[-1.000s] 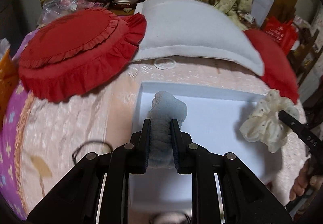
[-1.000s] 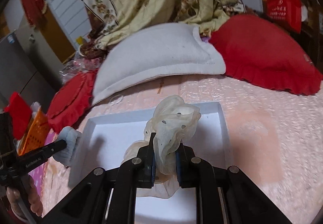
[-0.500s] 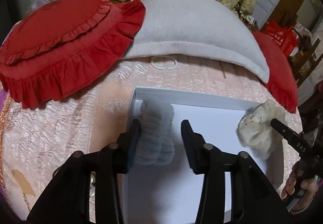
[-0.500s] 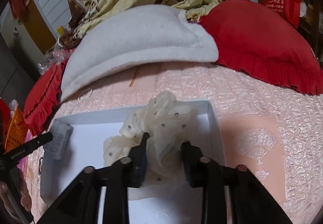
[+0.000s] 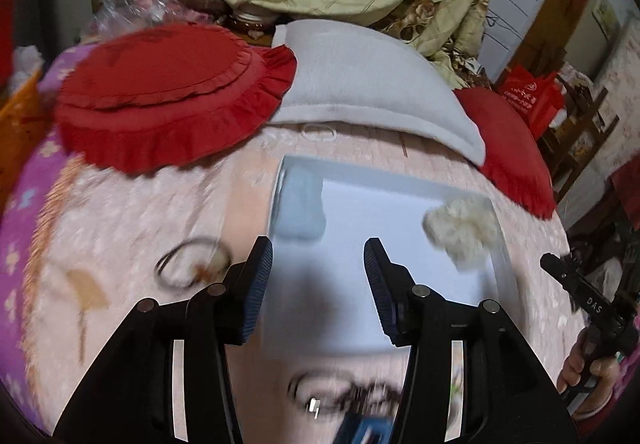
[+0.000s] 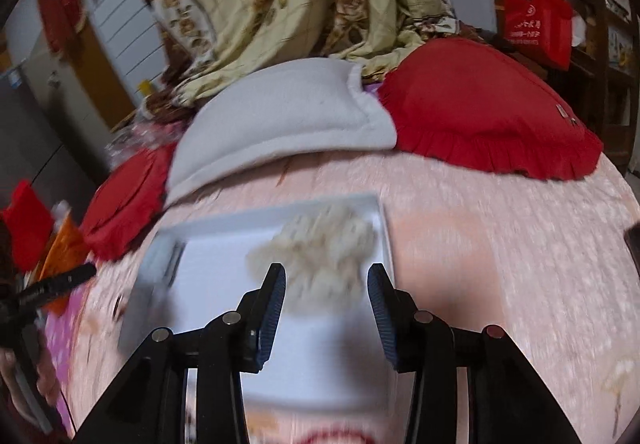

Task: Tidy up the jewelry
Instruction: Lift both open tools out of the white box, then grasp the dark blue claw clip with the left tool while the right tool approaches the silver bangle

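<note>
A white shallow box [image 5: 384,200] lies on the pink bedspread; it also shows in the right wrist view [image 6: 224,268]. A blue-grey scrunchie [image 5: 300,204] lies in its left corner, seen too in the right wrist view [image 6: 166,260]. A cream dotted scrunchie [image 5: 464,228] lies in its right corner, and in the right wrist view [image 6: 324,256]. My left gripper [image 5: 318,272] is open and empty, pulled back above the box's near side. My right gripper [image 6: 326,292] is open and empty just behind the cream scrunchie.
A dark hair tie with a charm [image 5: 192,264] lies left of the box. Another hair tie [image 5: 340,396] lies in front of it, blurred. A clear ring [image 5: 318,132] lies by the white pillow [image 5: 372,84]. Red frilled cushions [image 5: 168,92] flank the pillow.
Both grippers opened, let go of their scrunchies in the box and drew back and up. The scrunchies now lie in the box corners.
</note>
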Demonstrator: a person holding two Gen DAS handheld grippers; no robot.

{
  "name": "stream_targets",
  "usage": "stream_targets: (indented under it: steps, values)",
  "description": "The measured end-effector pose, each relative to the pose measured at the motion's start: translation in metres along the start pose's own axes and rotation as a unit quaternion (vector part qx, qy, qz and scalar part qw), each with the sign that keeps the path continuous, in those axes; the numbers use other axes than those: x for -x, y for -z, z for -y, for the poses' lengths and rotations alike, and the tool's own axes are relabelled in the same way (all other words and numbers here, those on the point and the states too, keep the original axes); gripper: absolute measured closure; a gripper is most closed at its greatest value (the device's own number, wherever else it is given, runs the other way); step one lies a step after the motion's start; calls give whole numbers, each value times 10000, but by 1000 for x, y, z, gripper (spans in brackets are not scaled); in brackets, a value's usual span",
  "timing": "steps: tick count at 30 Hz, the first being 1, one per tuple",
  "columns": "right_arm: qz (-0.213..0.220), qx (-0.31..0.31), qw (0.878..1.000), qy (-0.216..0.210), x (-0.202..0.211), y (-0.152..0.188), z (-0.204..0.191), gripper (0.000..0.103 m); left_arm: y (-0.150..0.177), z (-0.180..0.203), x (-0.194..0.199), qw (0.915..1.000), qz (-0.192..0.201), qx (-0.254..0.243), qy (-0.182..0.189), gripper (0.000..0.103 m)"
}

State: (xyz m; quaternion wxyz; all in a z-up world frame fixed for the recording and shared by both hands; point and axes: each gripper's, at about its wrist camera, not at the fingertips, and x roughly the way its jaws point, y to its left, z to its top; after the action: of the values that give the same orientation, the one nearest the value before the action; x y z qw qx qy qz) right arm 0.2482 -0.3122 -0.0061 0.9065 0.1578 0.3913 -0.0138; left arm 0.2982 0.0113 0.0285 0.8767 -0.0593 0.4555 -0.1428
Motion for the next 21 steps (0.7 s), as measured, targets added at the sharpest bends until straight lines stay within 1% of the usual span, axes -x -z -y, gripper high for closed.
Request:
stream_targets:
  steps: [2,5,6,9,11,12,16,21]
  values:
    - [-14,162,9999,-56,19,25,-4,62,24,-1,16,9999,-1,-69,-149,56]
    - [-72,244,9995,-165,36,63,-4,62,66,-7,32,9997,-74,-59,-232,56]
    - [-117,209,9995,-200,41,78,-4,62,75,-9,34,9997,-95,-28,-242,56]
    - [-257,-11,9990,-372,49,115,0,62,112,-16,39,9993,-180,277,-198,56]
    - [-394,-67,9978,-523,53,135,-3,62,131,-16,43,9986,-192,426,-246,56]
    - [-390,-58,9977,-560,56,146,-5,62,140,-15,45,9982,-175,506,-272,56]
    - [-493,-83,9970,-584,59,174,-13,62,162,-9,56,9970,-61,629,-445,56]
    - [-594,-195,9962,-609,62,191,-15,62,178,-2,69,9964,32,645,-550,56]
